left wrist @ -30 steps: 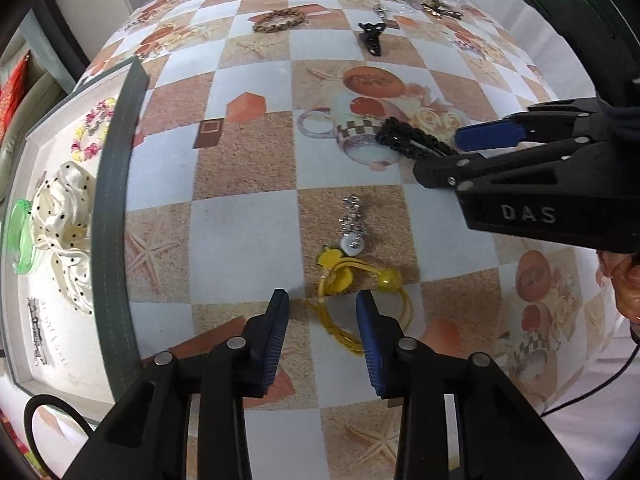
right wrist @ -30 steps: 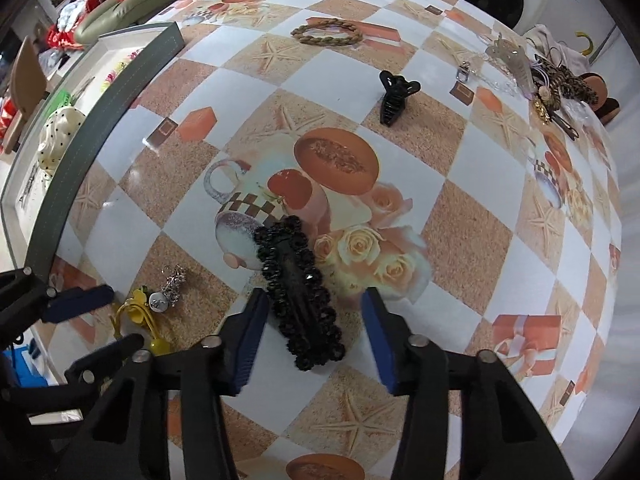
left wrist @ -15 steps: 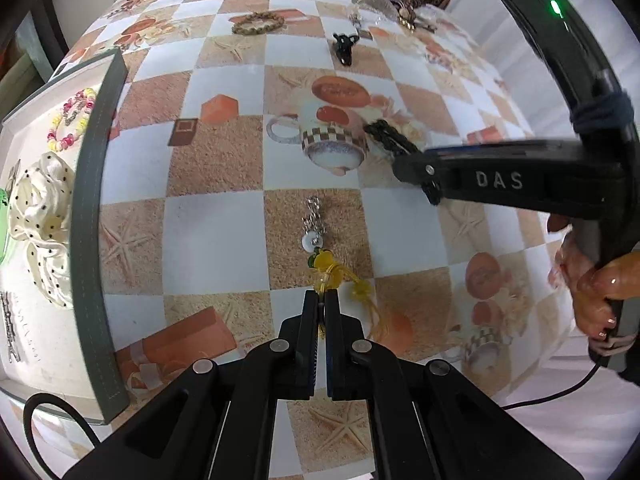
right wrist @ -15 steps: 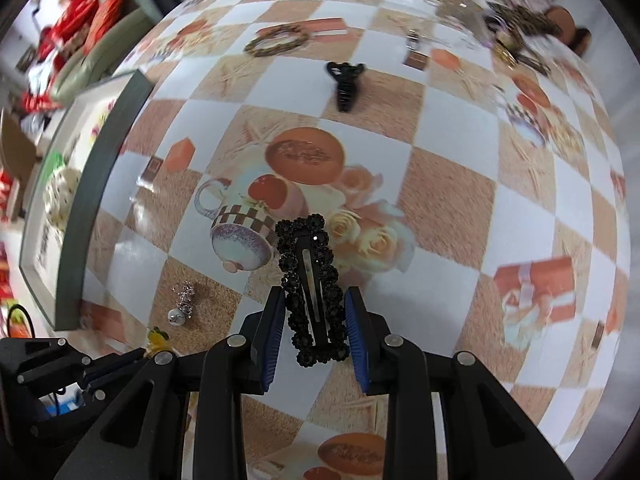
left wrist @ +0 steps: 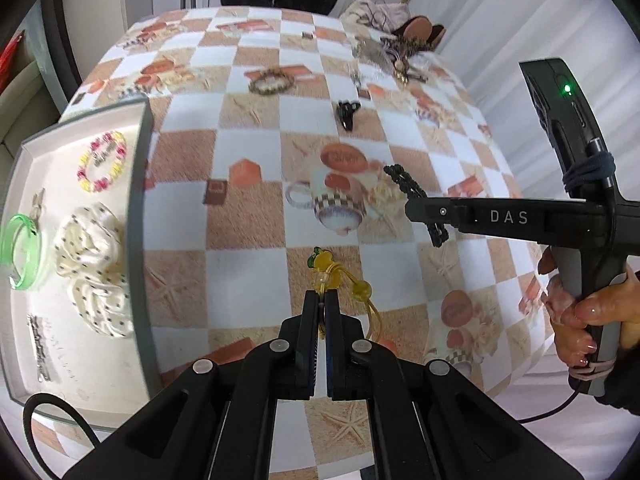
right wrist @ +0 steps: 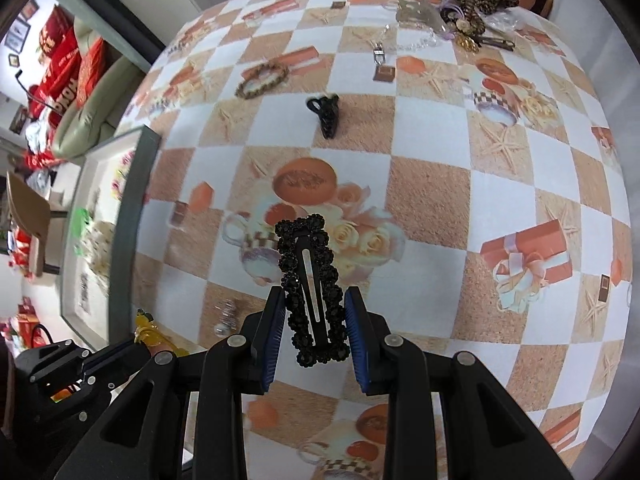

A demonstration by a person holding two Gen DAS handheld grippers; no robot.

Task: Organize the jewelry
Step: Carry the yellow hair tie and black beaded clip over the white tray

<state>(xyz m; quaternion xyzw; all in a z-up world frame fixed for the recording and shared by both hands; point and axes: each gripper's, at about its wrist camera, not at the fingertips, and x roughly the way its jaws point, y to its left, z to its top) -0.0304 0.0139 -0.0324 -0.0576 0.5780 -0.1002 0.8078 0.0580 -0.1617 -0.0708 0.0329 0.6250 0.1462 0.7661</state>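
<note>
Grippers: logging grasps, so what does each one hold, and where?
Left gripper: yellow hair tie, pinched on its cord. Right gripper: black beaded clip, by its sides.

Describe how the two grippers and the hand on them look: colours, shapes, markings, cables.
The left gripper and right gripper are matte black plastic, with angular linkage arms, silver pivot pins and ribbed blue pads inside the fingers. The right one's side reads "DAS" in pale letters; its curved body carries a green light and a dark cord wrapped round it, and a black cable trails below. The hand is bare, with glossy nails.
</note>
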